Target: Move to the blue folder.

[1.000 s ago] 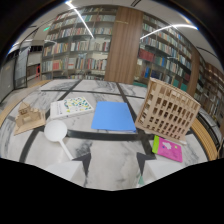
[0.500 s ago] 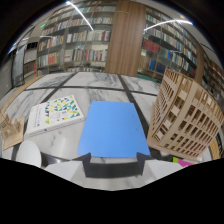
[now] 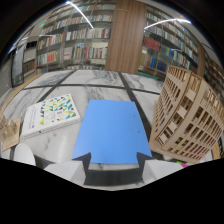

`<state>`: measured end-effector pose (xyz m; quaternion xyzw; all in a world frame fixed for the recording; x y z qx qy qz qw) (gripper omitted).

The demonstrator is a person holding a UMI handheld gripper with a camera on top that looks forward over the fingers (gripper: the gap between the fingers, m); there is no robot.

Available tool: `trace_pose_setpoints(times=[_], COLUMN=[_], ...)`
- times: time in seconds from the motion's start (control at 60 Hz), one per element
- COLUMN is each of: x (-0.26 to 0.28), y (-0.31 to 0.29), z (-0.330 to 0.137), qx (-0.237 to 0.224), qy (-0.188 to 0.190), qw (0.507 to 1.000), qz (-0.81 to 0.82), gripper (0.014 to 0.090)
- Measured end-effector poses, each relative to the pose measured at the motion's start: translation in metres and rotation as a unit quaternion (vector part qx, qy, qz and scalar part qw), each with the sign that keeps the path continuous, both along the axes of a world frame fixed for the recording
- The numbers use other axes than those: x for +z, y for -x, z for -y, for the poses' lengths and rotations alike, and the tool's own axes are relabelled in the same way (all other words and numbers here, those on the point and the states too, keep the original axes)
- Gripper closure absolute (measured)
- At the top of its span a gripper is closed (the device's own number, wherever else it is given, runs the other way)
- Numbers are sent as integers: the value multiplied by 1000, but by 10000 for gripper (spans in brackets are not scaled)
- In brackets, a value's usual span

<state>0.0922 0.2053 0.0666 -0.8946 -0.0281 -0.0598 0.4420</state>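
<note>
A white marble table (image 3: 100,82) with dark veins and dark inlaid lines carries everything. A blue folder (image 3: 111,131) lies flat near its middle. Just left of the folder lies a white book (image 3: 50,115) with a patterned, colourful cover. Just right of the folder stands a tall wooden lattice model (image 3: 187,117). Further left than the book, a smaller wooden piece (image 3: 8,134) sits beside a white round object (image 3: 22,154).

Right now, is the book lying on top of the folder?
No, the book lies flat on the table beside the folder, with a strip of bare marble between them.
</note>
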Motion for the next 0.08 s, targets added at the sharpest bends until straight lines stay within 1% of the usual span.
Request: trace_pose_setpoints(times=[0.083], x=[-2], y=[1], z=[2], qx=[2], qy=[5], qw=[1000], qz=[5], gripper=[188])
